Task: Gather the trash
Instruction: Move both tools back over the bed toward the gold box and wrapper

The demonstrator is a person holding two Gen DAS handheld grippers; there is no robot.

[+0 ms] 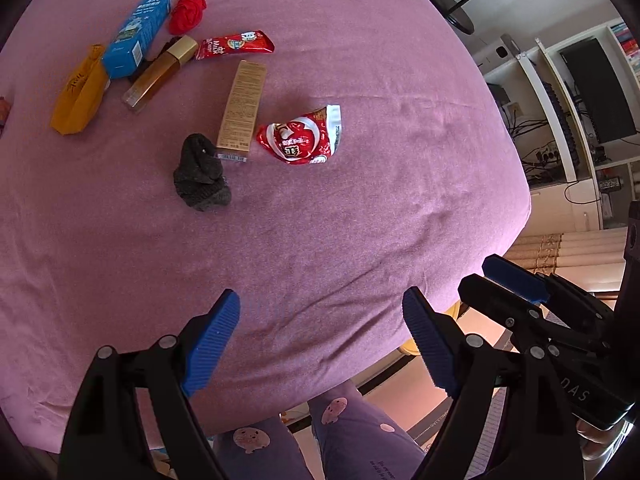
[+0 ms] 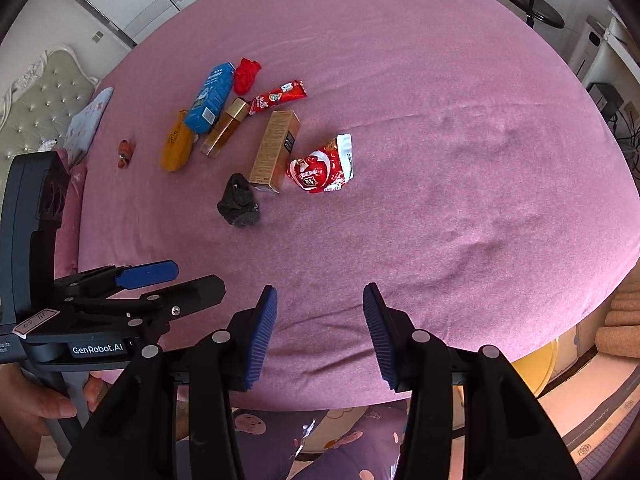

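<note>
A: Both grippers, left (image 1: 320, 340) & right (image 2: 320, 336), are being held w/ jaws apart, nothing gripped, above the bed (image 1: 360, 220).

B: Crumpled red wrapper (image 1: 306, 136) is lying mid-sheet beside the tan box (image 1: 240, 108); box risks being snagged if approached carelessly.

We see a pink-sheeted bed (image 2: 440, 160); beyond its far corner stands a black-based stand (image 2: 532, 8), white shelving (image 1: 560, 120) beside it, a tufted headboard (image 2: 36, 100) opposite.
</note>
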